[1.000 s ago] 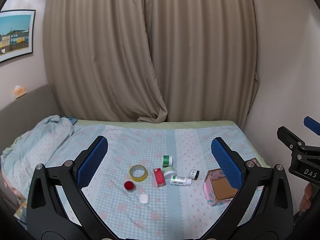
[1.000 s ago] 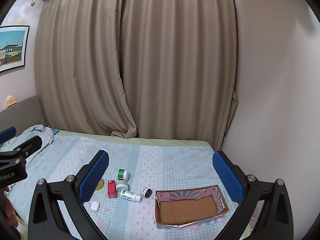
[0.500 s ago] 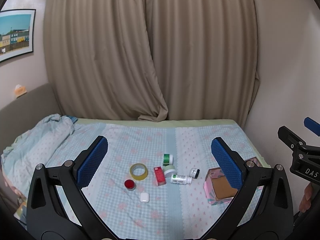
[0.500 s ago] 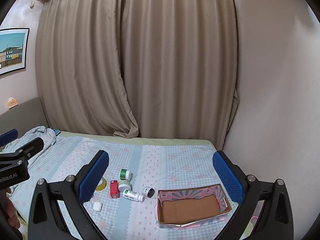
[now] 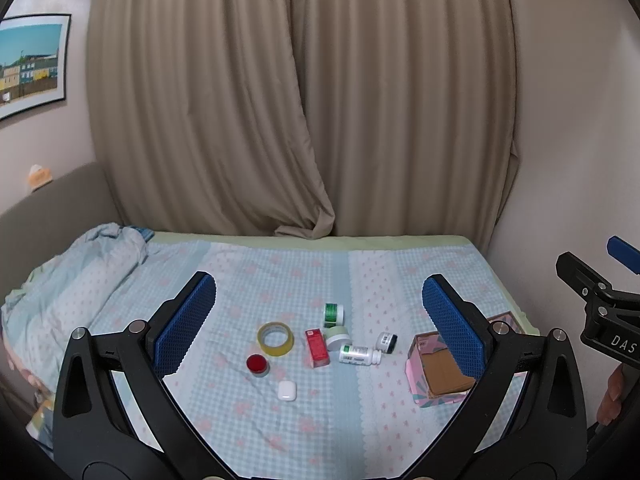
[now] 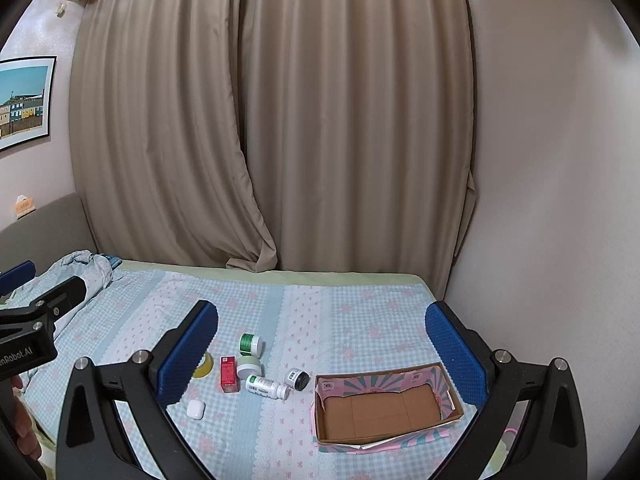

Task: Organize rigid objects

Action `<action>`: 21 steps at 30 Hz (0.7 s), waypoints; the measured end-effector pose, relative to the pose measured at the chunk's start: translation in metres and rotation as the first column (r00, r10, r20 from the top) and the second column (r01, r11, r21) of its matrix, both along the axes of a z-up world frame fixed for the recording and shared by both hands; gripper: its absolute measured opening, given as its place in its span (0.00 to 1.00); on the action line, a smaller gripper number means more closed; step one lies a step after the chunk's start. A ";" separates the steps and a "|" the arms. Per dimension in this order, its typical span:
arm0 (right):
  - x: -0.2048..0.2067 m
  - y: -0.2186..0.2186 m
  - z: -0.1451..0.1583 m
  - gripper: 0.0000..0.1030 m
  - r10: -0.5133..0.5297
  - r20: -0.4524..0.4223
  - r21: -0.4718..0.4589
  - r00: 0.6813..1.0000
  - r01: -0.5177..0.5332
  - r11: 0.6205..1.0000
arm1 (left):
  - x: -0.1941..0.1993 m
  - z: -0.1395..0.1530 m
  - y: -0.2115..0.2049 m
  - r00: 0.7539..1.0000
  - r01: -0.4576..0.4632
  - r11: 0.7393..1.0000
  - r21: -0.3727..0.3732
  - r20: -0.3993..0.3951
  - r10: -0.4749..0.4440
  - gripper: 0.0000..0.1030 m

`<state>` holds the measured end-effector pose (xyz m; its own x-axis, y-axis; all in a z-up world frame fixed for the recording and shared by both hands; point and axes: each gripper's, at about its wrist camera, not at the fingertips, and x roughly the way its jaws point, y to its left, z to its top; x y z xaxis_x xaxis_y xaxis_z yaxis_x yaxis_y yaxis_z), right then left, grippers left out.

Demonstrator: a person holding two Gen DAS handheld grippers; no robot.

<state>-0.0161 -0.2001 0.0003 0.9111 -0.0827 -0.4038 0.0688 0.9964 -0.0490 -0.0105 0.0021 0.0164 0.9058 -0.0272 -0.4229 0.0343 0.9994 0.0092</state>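
Note:
Small objects lie in a cluster on the bed: a yellow tape roll (image 5: 275, 339), a red-lidded jar (image 5: 257, 364), a red box (image 5: 317, 348), a white earbud case (image 5: 287, 390), a green-lidded jar (image 5: 333, 313), a pale jar (image 5: 337, 337), a white pill bottle (image 5: 359, 355) on its side and a small black-capped bottle (image 5: 387, 341). An open cardboard box (image 6: 384, 406) with pink patterned sides stands to their right. My left gripper (image 5: 316, 324) is open and empty, well above and short of the cluster. My right gripper (image 6: 320, 350) is open and empty, likewise held back.
A crumpled light-blue blanket (image 5: 68, 276) lies at the bed's left end by a grey headboard. Beige curtains (image 5: 304, 100) hang behind the bed. A wall (image 6: 560, 200) borders the bed on the right. The checked sheet (image 5: 280, 280) stretches beyond the cluster.
Both grippers have drifted slightly; the objects sit a little higher in the views. Nothing on the bed has moved, and both grippers stay open.

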 end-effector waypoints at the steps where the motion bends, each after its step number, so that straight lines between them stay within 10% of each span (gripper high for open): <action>1: 0.000 0.000 0.001 1.00 0.000 0.000 -0.001 1.000 0.000 1.000 | 0.000 0.000 0.000 1.000 0.000 1.000 0.000 -0.001 0.000 1.00; 21: -0.007 -0.004 0.003 1.00 0.032 0.001 0.023 0.999 -0.032 0.999 | 0.005 -0.005 -0.004 1.000 -0.004 1.000 -0.002 -0.026 0.004 1.00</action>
<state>-0.0234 -0.2045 0.0032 0.9134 -0.0441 -0.4046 0.0366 0.9990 -0.0263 -0.0060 -0.0020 0.0114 0.8947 -0.0244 -0.4460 0.0305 0.9995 0.0064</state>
